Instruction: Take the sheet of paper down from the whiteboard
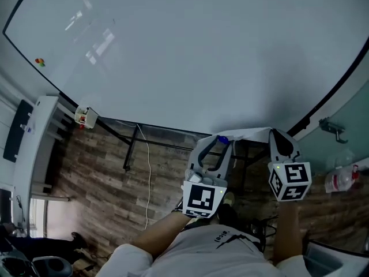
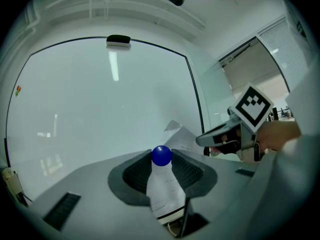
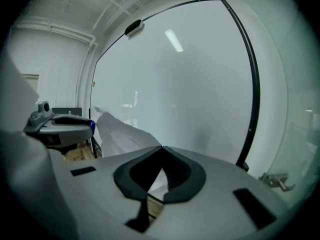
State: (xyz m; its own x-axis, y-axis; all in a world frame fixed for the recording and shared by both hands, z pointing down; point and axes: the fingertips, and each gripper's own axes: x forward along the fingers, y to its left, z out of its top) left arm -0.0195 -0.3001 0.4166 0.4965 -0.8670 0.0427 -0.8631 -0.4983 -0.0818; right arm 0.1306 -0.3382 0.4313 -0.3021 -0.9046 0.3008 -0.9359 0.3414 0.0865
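Below lower edge of whiteboard (image 1: 202,56) — sheet of paper (image 1: 248,134) off board face, spanning between both tools. Left hand-held gripper (image 1: 216,146) clamped on blue magnet (image 1: 222,138), paper corner pinched alongside. Right hand-held gripper (image 1: 275,133) — tips together on sheet's opposite edge. Wood-pattern floor (image 1: 104,178) beneath.

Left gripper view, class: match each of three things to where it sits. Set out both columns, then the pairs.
1 blue round magnet
2 white sheet of paper
3 black eraser

a at the top edge of the whiteboard
b reaching from the left gripper to the right gripper
c between the left gripper's jaws

Pairs: 1-c, 2-b, 3-a
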